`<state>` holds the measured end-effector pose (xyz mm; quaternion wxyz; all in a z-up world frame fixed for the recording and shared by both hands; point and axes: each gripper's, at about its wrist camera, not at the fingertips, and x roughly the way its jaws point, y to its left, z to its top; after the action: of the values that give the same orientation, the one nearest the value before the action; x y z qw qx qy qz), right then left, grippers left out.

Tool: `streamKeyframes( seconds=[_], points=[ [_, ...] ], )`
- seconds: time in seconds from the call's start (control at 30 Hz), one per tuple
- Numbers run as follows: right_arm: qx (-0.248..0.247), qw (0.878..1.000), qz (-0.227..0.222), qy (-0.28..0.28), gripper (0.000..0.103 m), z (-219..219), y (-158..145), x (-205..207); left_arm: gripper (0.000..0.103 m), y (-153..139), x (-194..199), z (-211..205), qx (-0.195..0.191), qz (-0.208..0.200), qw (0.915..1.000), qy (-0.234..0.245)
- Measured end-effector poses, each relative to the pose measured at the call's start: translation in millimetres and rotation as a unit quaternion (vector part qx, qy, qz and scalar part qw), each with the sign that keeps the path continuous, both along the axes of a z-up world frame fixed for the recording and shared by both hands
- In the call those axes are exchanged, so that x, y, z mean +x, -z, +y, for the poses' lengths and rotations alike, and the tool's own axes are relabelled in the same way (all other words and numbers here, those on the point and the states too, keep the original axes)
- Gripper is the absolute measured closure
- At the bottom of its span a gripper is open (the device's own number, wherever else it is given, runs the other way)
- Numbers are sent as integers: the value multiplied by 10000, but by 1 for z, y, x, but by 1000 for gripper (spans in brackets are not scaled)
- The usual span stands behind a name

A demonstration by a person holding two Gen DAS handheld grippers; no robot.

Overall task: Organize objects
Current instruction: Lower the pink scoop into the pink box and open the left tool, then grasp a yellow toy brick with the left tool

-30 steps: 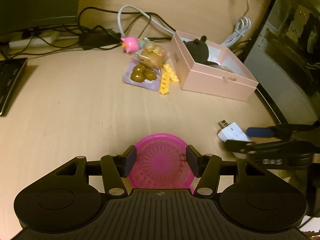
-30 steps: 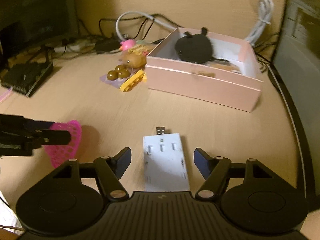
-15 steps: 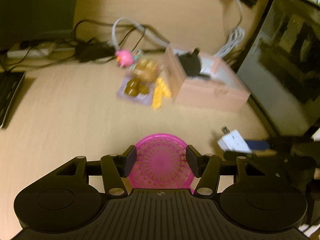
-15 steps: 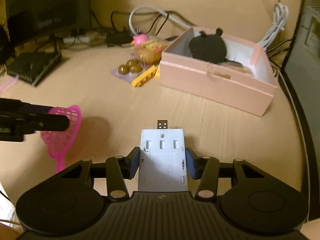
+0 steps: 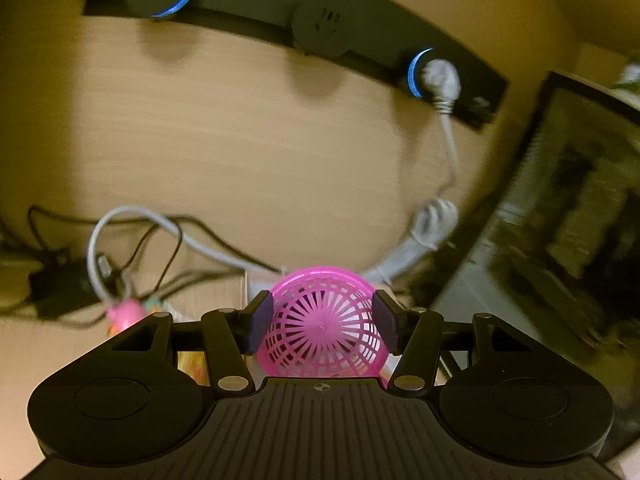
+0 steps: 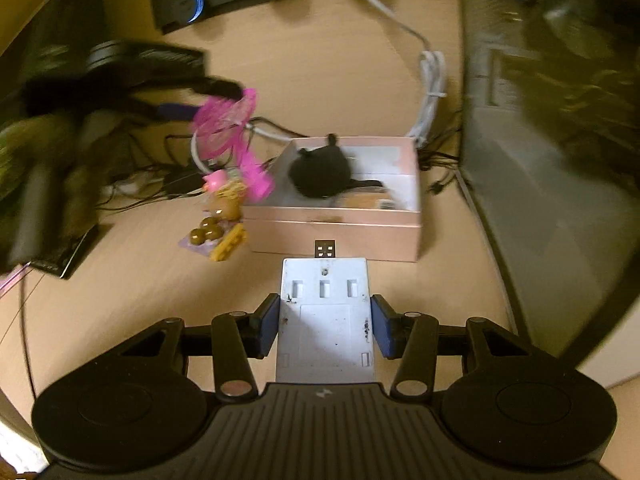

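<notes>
My left gripper (image 5: 322,320) is shut on a pink plastic mesh scoop (image 5: 322,328), held high above the desk. In the right wrist view that scoop (image 6: 232,128) shows blurred in the air at the left, above the toy pile. My right gripper (image 6: 325,322) is shut on a white USB adapter (image 6: 325,312), its plug pointing at the pink box (image 6: 336,228). The box stands open with a black plush (image 6: 320,172) inside.
A pile of small toys (image 6: 218,220) lies left of the box: brown balls, a yellow brick, a pink figure. Cables (image 5: 132,240) run along the back edge. A black power strip (image 5: 320,28) hangs on the wall. A dark computer case (image 6: 560,120) stands at the right.
My right gripper closed on the white adapter and lifted it toward the box. My left gripper rose and swung toward the box with the pink scoop.
</notes>
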<state>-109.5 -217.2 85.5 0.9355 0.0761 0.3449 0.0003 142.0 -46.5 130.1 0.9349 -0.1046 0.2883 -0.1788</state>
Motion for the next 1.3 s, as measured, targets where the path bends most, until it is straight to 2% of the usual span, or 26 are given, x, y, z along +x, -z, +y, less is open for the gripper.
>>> streamKeyframes(
  seconds=[0.07,0.17,0.2,0.27,0.37,0.4,0.43,0.5,0.57,0.63,0.67,0.8,0.87,1.0,1.03,1.1,1.13,1.2,1.3],
  points=[
    [6,10000,46,79,56,-6,0,-5,43,3,18,-17,378,-284,9988,100],
    [-122,9997,65,187,56,-15,4,-12,43,11,32,-39,1080,-710,9910,340],
    [-140,9995,105,250,56,-18,7,-13,43,16,38,-44,1236,-653,9889,510],
    [-71,9991,206,376,56,-26,13,-14,42,34,52,-57,1617,-174,9820,960],
    [20,9984,305,473,56,-33,19,-13,43,54,53,-71,2067,-70,9714,1164],
    [5,9984,313,465,56,-33,20,-12,43,56,52,-71,2061,-51,9718,1150],
    [-20,9985,311,442,56,-33,20,-10,43,55,53,-69,1909,-20,9757,1080],
    [-67,9989,281,375,56,-30,19,-7,43,44,51,-53,1219,-45,9899,726],
    [-64,9991,238,345,56,-30,16,-3,44,29,42,-26,470,-130,9984,300],
    [21,9993,167,329,56,-31,11,4,44,16,27,2,81,-311,9995,-55],
    [64,9994,114,308,56,-32,7,10,44,14,17,14,35,-369,9992,-172],
    [84,9995,-222,193,56,-35,-16,45,45,28,-31,61,73,-321,9975,-626],
    [-142,9989,-427,146,56,-34,-30,75,45,48,-53,81,175,-127,9964,-822],
    [-670,9940,-832,233,56,-23,-49,143,45,85,-81,102,438,375,9941,-918],
    [-746,9935,-804,290,55,-21,-49,163,45,93,-86,103,470,512,9935,-898],
    [-705,9953,-594,281,41,-19,-44,194,45,104,-95,104,561,695,9934,-719],
    [-691,9957,-546,291,40,-17,-40,202,45,107,-98,102,661,709,9934,-613],
    [-583,9970,-463,191,35,-12,-32,202,45,110,-103,96,853,639,9932,-459],
    [-413,9986,-335,16,30,-3,-18,185,45,109,-95,79,894,531,9944,-211]
  ],
)
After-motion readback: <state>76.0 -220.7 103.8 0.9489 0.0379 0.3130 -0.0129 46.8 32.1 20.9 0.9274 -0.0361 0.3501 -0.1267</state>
